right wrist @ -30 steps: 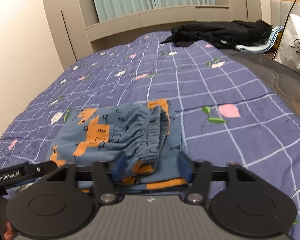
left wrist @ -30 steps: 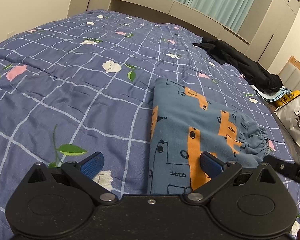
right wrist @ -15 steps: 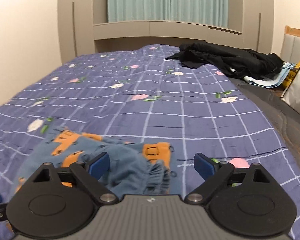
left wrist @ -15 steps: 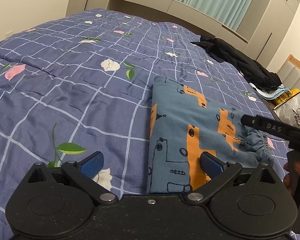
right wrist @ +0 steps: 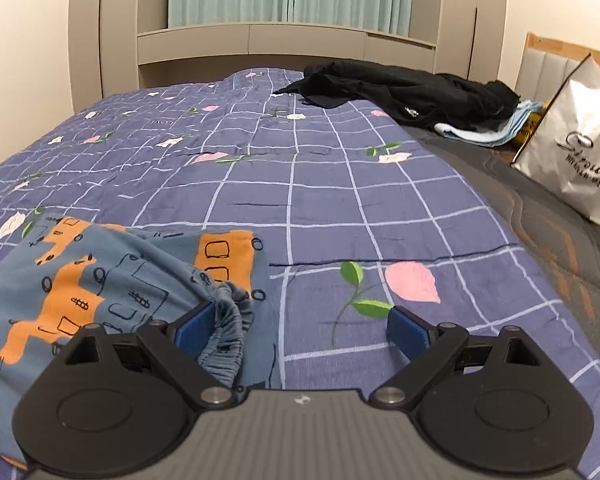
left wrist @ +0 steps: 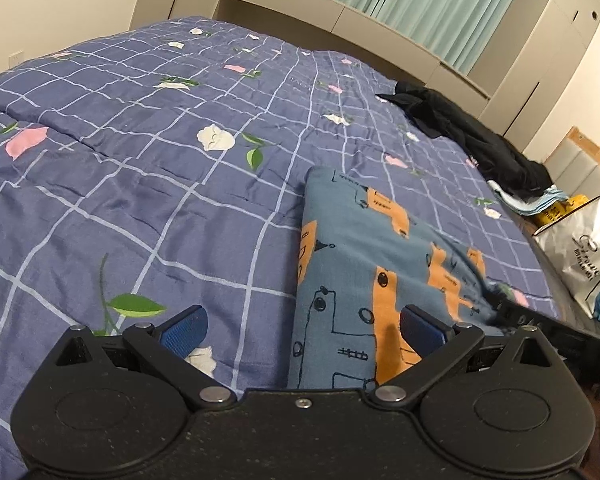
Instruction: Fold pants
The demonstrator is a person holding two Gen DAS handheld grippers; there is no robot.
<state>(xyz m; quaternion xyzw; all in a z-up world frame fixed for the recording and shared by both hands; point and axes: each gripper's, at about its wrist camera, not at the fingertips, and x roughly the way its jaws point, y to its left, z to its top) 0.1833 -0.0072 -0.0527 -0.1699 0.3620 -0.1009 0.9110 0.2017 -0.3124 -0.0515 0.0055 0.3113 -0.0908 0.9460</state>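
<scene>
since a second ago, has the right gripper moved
Yes. The right gripper has shifted right across the quilt: the pants now lie at the left fingers, and its fingers have just opened off the waistband.

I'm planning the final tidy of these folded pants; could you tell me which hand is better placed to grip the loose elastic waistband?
Probably the right. The right tongs stand open with the gathered waistband lying between them, against one pad. The left tongs, also open, straddle the opposite folded edge of the pants.
</scene>
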